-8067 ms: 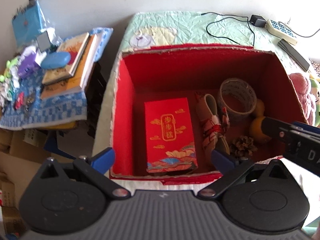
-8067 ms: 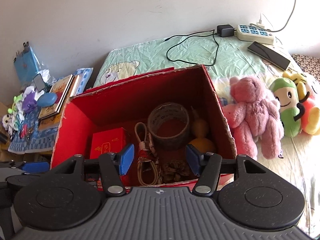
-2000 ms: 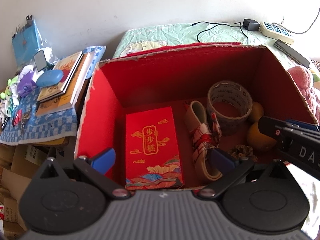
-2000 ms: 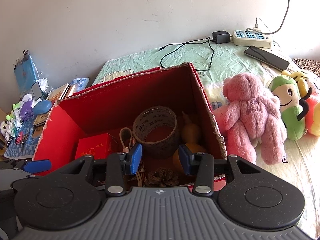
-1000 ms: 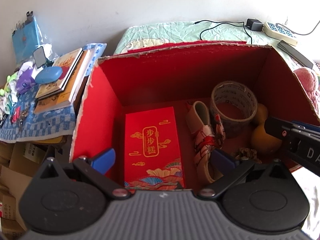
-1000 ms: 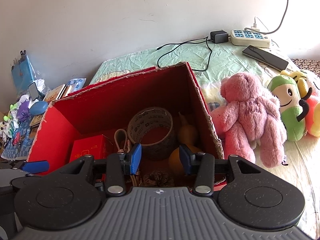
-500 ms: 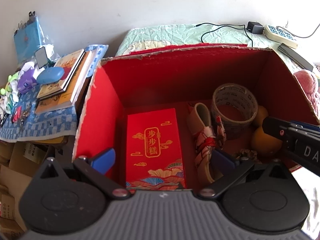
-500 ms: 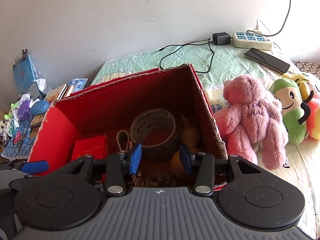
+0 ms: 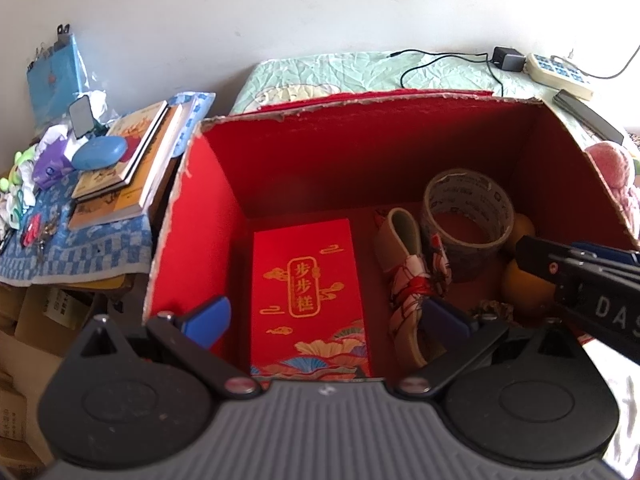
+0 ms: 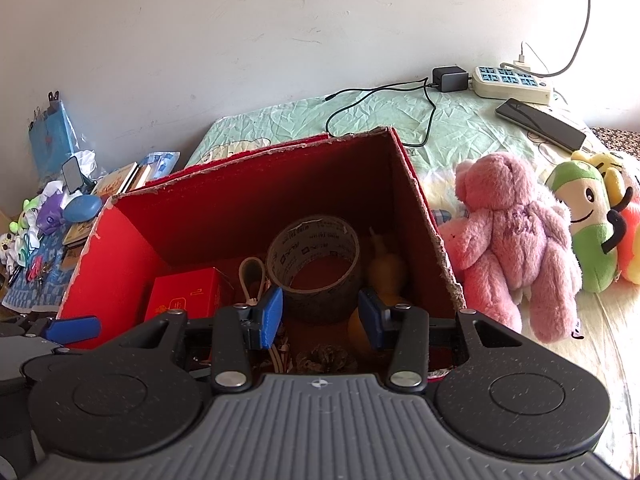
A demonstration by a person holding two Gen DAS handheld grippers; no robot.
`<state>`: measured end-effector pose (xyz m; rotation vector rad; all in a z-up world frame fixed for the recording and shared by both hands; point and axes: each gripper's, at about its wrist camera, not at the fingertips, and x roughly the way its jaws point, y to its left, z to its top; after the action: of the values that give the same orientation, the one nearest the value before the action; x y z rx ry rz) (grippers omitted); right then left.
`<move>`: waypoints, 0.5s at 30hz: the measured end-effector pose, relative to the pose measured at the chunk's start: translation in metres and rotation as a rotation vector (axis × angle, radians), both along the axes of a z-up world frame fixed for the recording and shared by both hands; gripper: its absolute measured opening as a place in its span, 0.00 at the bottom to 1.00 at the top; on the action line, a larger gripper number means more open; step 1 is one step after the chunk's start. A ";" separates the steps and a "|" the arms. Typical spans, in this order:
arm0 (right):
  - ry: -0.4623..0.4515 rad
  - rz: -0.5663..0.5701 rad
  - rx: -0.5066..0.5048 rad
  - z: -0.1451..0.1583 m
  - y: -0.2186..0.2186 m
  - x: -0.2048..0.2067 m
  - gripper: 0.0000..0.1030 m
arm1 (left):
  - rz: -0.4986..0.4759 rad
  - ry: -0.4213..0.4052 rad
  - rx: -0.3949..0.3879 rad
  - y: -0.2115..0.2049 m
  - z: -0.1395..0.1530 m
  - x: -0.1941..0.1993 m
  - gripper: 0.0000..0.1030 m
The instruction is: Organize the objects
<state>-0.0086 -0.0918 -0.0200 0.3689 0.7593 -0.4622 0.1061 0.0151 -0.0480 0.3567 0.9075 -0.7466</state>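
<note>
Box [image 9: 192, 216], red-lined cardboard, sits open on the bed [image 10: 380, 112], so both tools can reach in from above. Left to right inside lie a red packet [image 9: 308, 284], a folded patterned cloth [image 9: 408, 280], a tape roll [image 9: 468, 216], a small pinecone [image 10: 326, 358] and a yellow gourd [image 9: 524, 284]. Left tool [image 9: 326, 318] hovers spread and empty over the packet; right tool [image 10: 320, 314] hangs spread, empty, above the tape. Outside, a pink bear [image 10: 512, 240] waits, probably next in.
</note>
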 end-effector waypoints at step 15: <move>-0.003 0.008 -0.011 0.000 0.000 0.009 0.45 | -0.002 -0.015 0.023 -0.006 -0.002 0.004 1.00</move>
<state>0.0006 -0.0922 -0.0204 0.3554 0.7552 -0.4579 0.1103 0.0090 -0.0498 0.3828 0.9018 -0.7347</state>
